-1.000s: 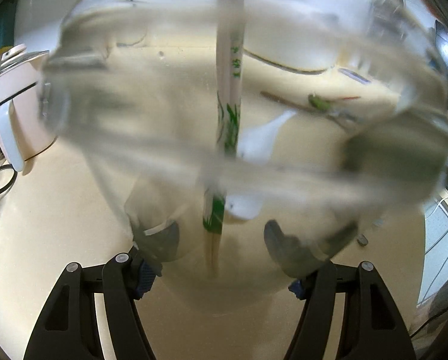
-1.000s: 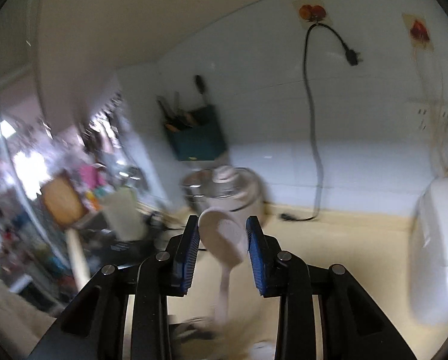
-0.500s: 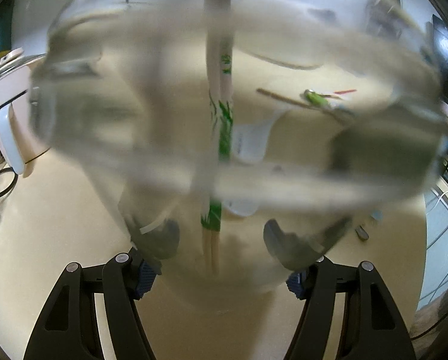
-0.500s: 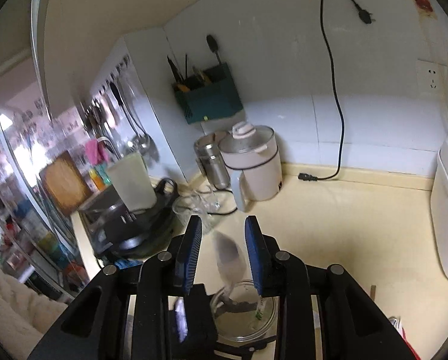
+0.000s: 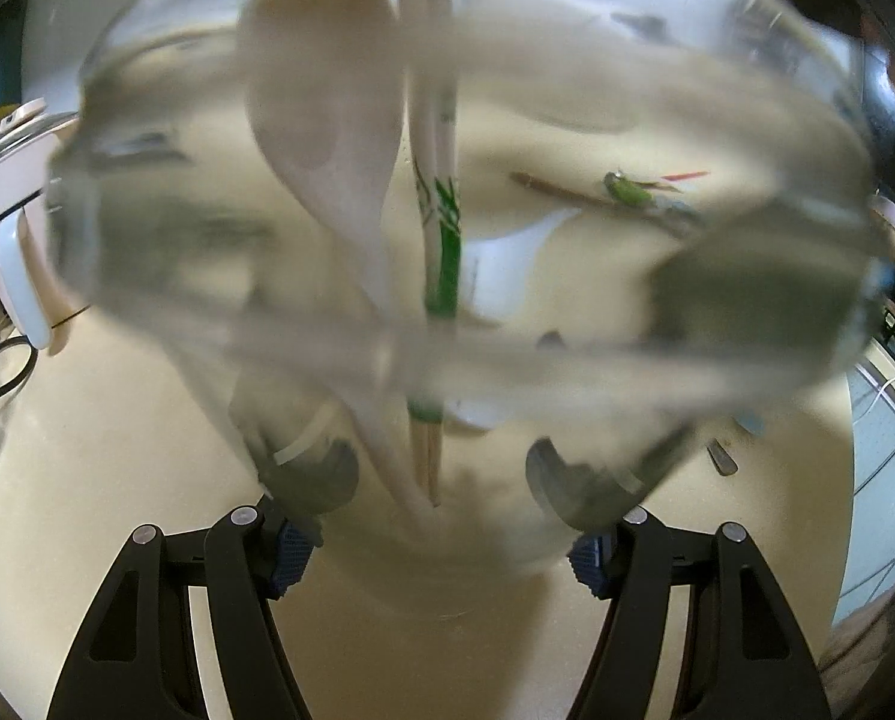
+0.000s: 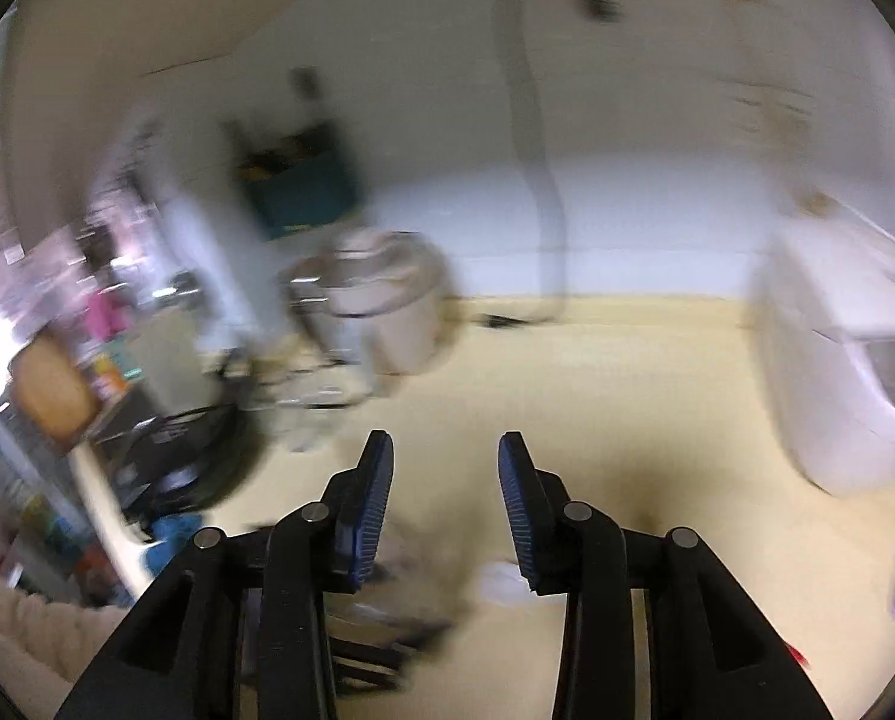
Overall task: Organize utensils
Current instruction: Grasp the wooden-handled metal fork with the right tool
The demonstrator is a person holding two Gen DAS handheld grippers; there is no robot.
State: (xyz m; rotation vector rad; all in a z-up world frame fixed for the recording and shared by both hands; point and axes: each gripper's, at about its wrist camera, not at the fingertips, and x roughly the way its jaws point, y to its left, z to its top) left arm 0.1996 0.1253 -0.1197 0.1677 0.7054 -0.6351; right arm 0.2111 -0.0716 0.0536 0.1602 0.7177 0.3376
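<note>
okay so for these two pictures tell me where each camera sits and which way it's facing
Left wrist: on the left gripper, looking down along its fingers into the clear glass cup it clamps, holding a white spoon and wrapped chopsticks.
Right wrist: on the right gripper, jaws open and empty, facing the counter and back wall; blurred.
Shared: the white electric cooker and counter.

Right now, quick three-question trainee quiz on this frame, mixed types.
1. True or false: the left hand-held gripper is shut on the clear glass jar.
2. Which utensil stands in the jar beside the wrapped chopsticks? A) fork B) white spoon C) whisk
3. Fill in: between the pads of the right hand-held gripper there is ____.

Key: 1 true; 2 B; 3 nothing, its jaws have just been opening and stand empty.
</note>
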